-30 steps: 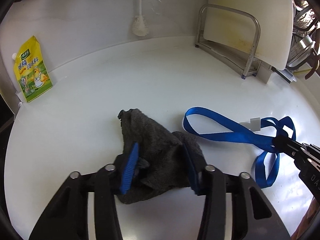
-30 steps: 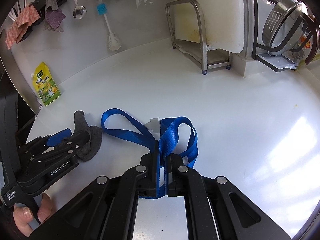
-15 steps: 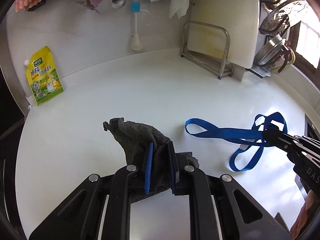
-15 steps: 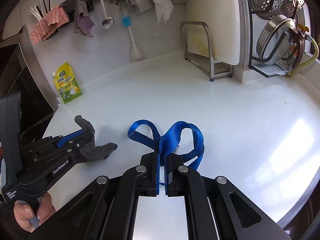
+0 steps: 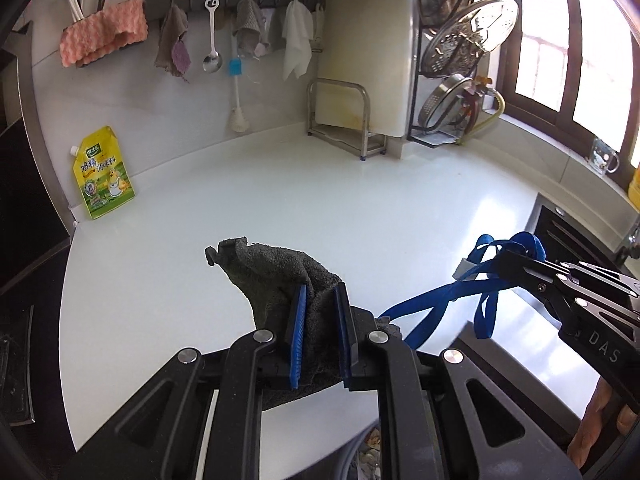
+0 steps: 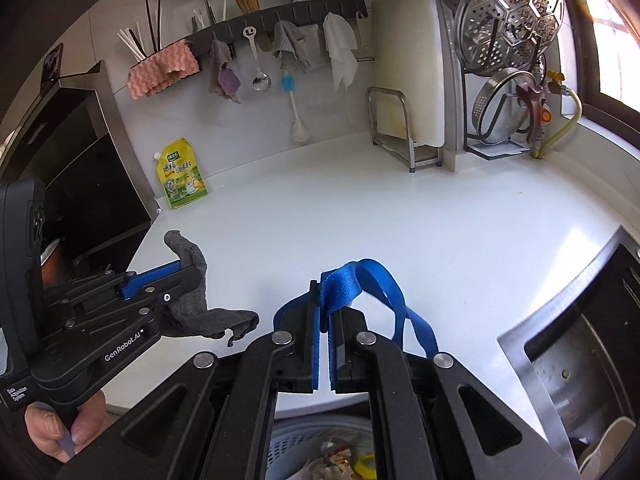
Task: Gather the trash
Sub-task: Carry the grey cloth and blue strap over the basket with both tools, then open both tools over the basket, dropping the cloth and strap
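Right wrist view: perforated grey bin (image 6: 316, 446) at 6 o'clock, below the counter edge, holds crumpled wrappers and a yellow scrap; contents partly hidden by the gripper body. Steel sink (image 6: 568, 384) at 4 o'clock, wet basin with a few specks, a white rounded object at its bottom edge.

Right gripper (image 6: 325, 316) pads closed tight on a blue strap (image 6: 380, 280), flat woven webbing, loops bunched above the jaws and tails hanging at 4 o'clock, clear of the counter (image 6: 400, 208).

Left gripper (image 5: 320, 316) blue ribbed pads clamped on a grey rag (image 5: 276, 272), coarse terry cloth, crumpled; a peak sticks up toward 11 o'clock, the rest hangs under the jaws. Rag is lifted off the counter. In the right wrist view the same rag droops from that gripper at 9 o'clock, with the person's hand (image 6: 60, 428) on the handle at 8 o'clock.

Counter is glossy white and smooth. Yellow spouted pouch (image 5: 102, 174) stands against the wall at 10 o'clock in the left wrist view. Wall rail carries a pink waffle cloth (image 5: 102, 32), a metal ladle and a white brush. White cutting board (image 5: 370, 48) sits upright in a steel rack at 1 o'clock, with perforated steel steamer plates (image 6: 508, 12) beside it.
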### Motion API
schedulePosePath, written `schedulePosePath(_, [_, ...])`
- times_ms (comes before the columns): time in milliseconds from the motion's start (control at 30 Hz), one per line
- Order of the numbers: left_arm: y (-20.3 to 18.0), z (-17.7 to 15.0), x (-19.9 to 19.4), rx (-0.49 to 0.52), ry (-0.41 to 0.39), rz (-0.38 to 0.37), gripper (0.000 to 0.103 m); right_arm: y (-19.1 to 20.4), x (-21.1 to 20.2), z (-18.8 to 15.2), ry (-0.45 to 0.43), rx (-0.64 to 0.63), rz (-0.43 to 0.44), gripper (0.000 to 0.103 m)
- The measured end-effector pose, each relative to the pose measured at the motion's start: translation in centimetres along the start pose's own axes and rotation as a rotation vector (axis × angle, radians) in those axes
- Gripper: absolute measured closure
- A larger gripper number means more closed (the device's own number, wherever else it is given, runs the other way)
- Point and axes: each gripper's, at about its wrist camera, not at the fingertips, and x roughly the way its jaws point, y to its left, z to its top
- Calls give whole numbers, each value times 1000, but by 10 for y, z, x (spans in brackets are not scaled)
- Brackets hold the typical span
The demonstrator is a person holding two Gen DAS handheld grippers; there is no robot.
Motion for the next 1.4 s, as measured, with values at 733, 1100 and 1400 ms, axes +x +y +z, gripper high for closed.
schedulePosePath(733, [-83,-141,-63,84,62,-31,89,0,-90,-160,70,84,-73,100])
schedulePosePath(1100, [-82,-176,-33,48,149,-2,86,-14,-60,-195,189,123,-89,98])
schedulePosePath(1400, [-71,-180,-38,7,115,41,31,-16,-64,-200,171,146,-111,54])
